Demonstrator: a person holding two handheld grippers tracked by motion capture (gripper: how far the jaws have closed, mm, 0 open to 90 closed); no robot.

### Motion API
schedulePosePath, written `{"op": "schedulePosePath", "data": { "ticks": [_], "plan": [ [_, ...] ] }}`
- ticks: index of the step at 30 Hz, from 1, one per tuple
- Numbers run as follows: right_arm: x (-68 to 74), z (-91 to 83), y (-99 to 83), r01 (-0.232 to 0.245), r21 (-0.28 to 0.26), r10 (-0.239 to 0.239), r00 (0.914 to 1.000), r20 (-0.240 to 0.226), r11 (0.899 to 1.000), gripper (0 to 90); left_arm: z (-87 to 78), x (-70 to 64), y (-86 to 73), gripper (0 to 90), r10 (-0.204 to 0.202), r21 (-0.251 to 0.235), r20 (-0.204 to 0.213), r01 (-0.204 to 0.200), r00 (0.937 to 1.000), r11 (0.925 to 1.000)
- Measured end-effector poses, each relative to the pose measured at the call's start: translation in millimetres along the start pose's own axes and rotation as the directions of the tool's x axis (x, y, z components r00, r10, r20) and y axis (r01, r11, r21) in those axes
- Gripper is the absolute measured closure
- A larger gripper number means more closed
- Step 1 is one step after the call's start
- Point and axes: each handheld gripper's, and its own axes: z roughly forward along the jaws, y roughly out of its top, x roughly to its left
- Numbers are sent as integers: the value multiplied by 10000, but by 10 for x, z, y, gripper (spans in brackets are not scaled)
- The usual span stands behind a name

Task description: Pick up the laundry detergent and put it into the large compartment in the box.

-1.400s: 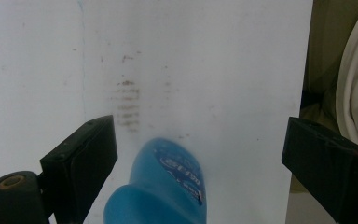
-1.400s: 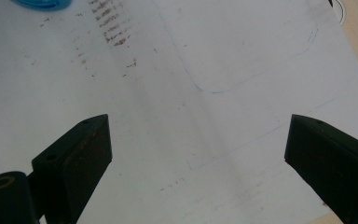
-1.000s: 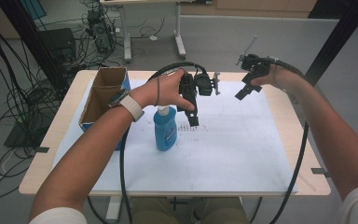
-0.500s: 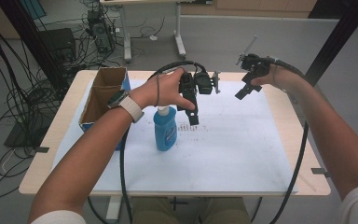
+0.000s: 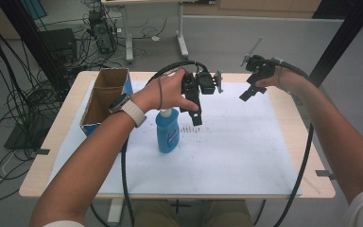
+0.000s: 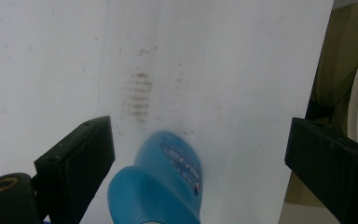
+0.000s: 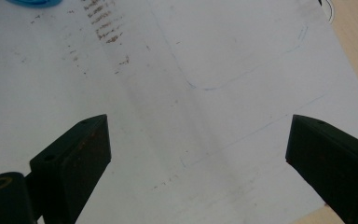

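Both grippers, left [image 6: 200, 154] and right [image 7: 198, 154], gape over the glossy blue bottle [image 5: 168, 135] (2 matte-black jaws each).

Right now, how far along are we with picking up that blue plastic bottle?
Nothing looks finished yet: the blue plastic bottle stands upright on the white paper sheet, ungrasped. In hand: the left gripper hangs just above it, jaws open wide on either side of its shoulder. The right gripper is open over bare sheet. Left to do: lower, close and lift; the brown cardboard box may be its destination.
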Motion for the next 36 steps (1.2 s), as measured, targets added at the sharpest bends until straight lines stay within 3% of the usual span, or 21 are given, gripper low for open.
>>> {"op": "schedulePosePath", "data": {
  "ticks": [13,27,36],
  "plan": [
    [9,-26,15,-53,-91,56,9997,249,9999,59,-68,-44,-36,88,-811,-112,-209,808,9965,9967],
    [23,-57,-20,-79,-71,81,9995,293,9999,62,-125,-37,-10,99,-1147,-153,-337,1142,9928,9933],
    [28,-60,-23,-64,-53,65,9996,277,10000,63,-146,-39,-8,99,-1581,-167,-442,1575,9864,9874]
  ]
}}
